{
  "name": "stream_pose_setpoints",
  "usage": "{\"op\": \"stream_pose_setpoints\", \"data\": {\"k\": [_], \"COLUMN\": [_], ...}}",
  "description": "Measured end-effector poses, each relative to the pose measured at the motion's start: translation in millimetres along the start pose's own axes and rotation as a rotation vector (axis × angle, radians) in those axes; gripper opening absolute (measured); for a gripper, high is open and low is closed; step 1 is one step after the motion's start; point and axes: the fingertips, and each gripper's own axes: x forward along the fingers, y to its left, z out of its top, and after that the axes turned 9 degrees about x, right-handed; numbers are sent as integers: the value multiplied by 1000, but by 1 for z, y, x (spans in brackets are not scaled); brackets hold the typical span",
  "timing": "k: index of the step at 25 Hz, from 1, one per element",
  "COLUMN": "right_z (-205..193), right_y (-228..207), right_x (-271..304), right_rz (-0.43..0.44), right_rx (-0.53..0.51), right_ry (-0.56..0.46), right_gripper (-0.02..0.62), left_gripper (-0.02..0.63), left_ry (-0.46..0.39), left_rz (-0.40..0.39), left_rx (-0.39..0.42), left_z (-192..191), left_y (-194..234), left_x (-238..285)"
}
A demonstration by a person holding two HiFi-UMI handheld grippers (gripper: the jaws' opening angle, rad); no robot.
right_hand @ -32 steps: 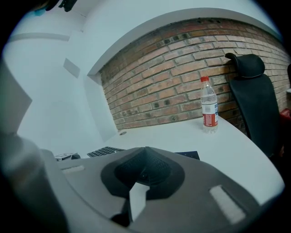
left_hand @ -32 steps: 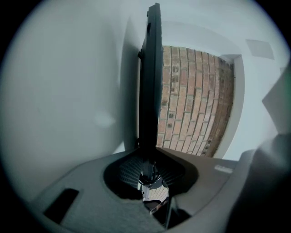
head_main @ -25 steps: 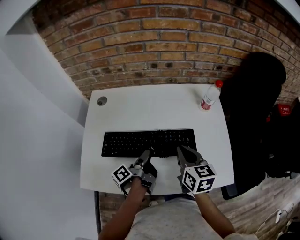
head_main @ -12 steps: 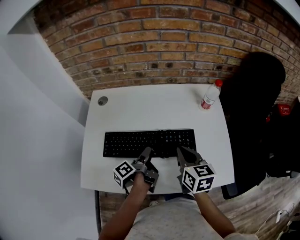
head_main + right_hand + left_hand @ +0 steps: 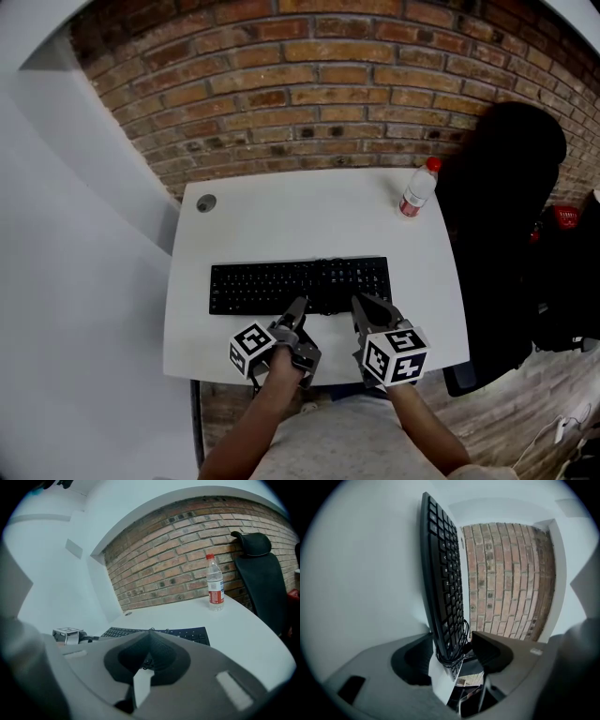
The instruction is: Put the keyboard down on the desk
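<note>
The black keyboard [image 5: 300,284] lies flat on the white desk [image 5: 309,216], parallel to its near edge. My left gripper [image 5: 296,309] is at the middle of the keyboard's near edge. Its jaws are opening. In the left gripper view the keyboard [image 5: 445,588] and its coiled cable [image 5: 457,648] sit between the spread jaws of the left gripper [image 5: 452,651], with a gap on the cable side. My right gripper [image 5: 361,305] is just to the right, tips together at the keyboard's near edge. In the right gripper view the right gripper [image 5: 150,634] is shut in front of the keyboard [image 5: 187,633].
A plastic water bottle [image 5: 418,190] with a red cap stands at the desk's far right corner. A black office chair [image 5: 506,234] stands against the desk's right side. A round cable hole [image 5: 205,202] is at the far left. A brick wall runs behind the desk.
The keyboard's left end and my left gripper have shifted slightly to the right. The right gripper has stayed where it was.
</note>
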Motion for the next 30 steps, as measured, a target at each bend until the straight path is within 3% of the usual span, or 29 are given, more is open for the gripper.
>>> {"op": "stream_pose_setpoints", "data": {"k": [5,15,24,30], "right_z": [-3,-9,-11,-17], "right_y": [9,33,52,65], "right_x": [-8,-35,-60,-71], "right_rz": [2,1,1,14], "right_rx": [-6,-24,-46,-66], "right_ry": [-11,-48,-78,-80], "right_gripper": [6,6,6,6], "left_gripper": [233,152,49,-8], "left_ry": [3,31,55,64], "left_rz": [-29,-82,-102,-118], "left_rx": [48,339,708,1011], "left_z": [0,0,-7,-15], "left_y": [-9,-38,-62,-81], "left_x": [-13,-50,-78,-96]}}
